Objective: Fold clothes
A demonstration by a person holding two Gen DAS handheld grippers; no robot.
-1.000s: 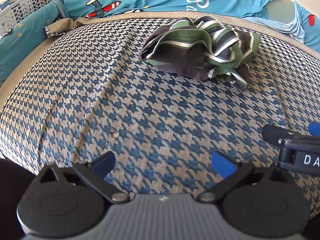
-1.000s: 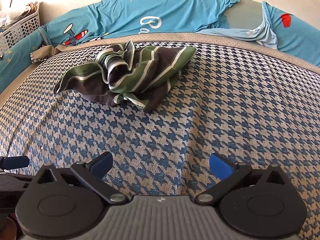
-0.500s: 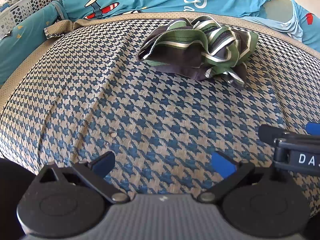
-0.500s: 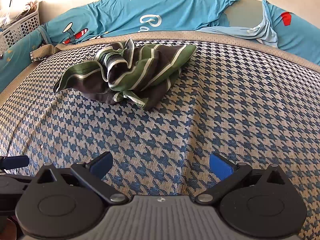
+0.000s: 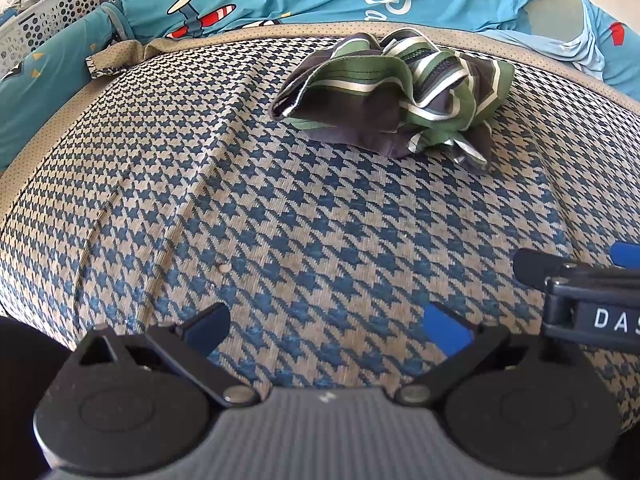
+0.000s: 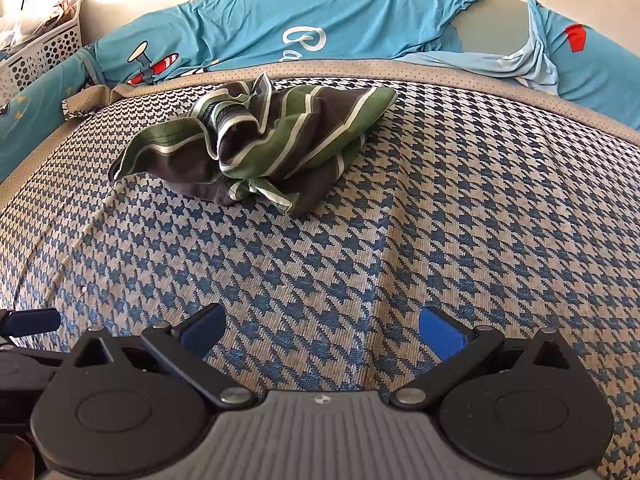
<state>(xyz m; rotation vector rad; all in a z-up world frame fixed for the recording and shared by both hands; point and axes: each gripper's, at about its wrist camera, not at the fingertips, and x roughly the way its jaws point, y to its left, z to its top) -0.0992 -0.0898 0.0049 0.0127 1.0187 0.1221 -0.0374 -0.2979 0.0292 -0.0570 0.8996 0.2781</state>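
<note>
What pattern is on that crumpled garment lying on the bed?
Green and dark grey with white stripes; the crumpled garment shows best in the right wrist view.

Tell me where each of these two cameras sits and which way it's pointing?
Left wrist: on the left gripper, looking forward over its open fingers across the houndstooth cover at the crumpled green striped garment; the right gripper pokes in from the right.
Right wrist: on the right gripper, facing likewise; the left gripper shows at left.
Shared: garment, cover, teal bedding, white basket.

left wrist: low, forward | right wrist: same | shared: crumpled garment (image 5: 394, 92) (image 6: 256, 142)
</note>
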